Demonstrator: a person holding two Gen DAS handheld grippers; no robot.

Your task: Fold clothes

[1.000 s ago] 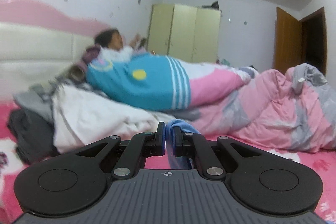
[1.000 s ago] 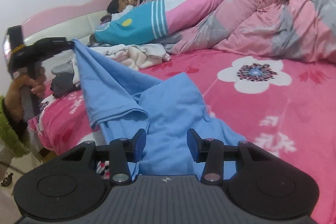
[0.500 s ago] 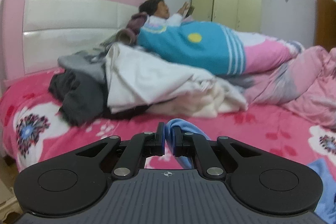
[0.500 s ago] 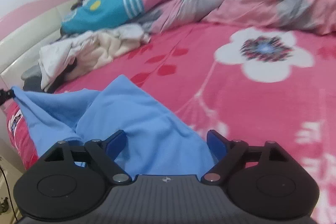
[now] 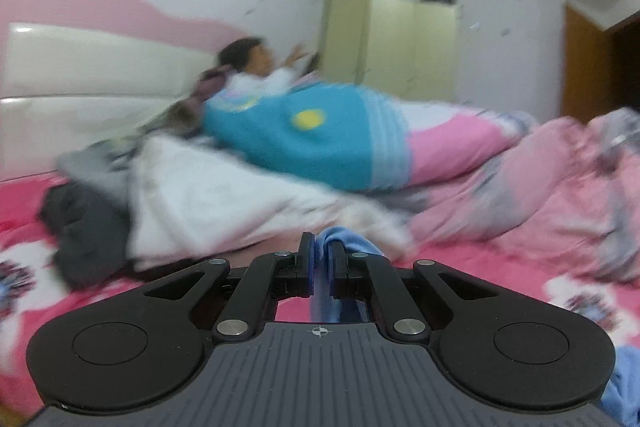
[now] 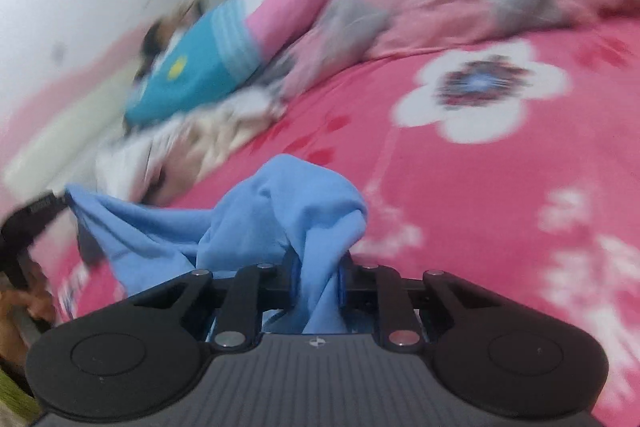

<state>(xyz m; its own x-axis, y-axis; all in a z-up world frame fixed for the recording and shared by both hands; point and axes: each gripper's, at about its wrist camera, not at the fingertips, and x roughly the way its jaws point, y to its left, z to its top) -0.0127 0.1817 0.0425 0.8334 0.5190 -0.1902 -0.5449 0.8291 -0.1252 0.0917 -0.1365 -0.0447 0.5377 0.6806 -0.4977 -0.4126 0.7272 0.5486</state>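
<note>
A light blue garment (image 6: 288, 199) lies bunched on the pink floral bed sheet (image 6: 500, 211). In the right wrist view my right gripper (image 6: 316, 267) is closing its jaws, with a thick bunch of the garment pinched between them. One corner stretches off to the left, where my left gripper (image 6: 60, 197) holds it, a hand below it. In the left wrist view the left gripper (image 5: 321, 247) is shut on a small fold of the blue garment (image 5: 348, 241), just above the sheet.
A heap of white and dark grey clothes (image 5: 200, 195) sits near the headboard (image 5: 80, 67). A person (image 5: 304, 139) lies behind it under a blue and pink blanket. A crumpled pink and grey quilt (image 5: 540, 187) fills the far right. A wardrobe (image 5: 392, 43) stands by the wall.
The right jaws went from wide around the blue garment to pinched on a bunch of it, and the gripper rolled. The left view swung left, then back right, still holding its corner.
</note>
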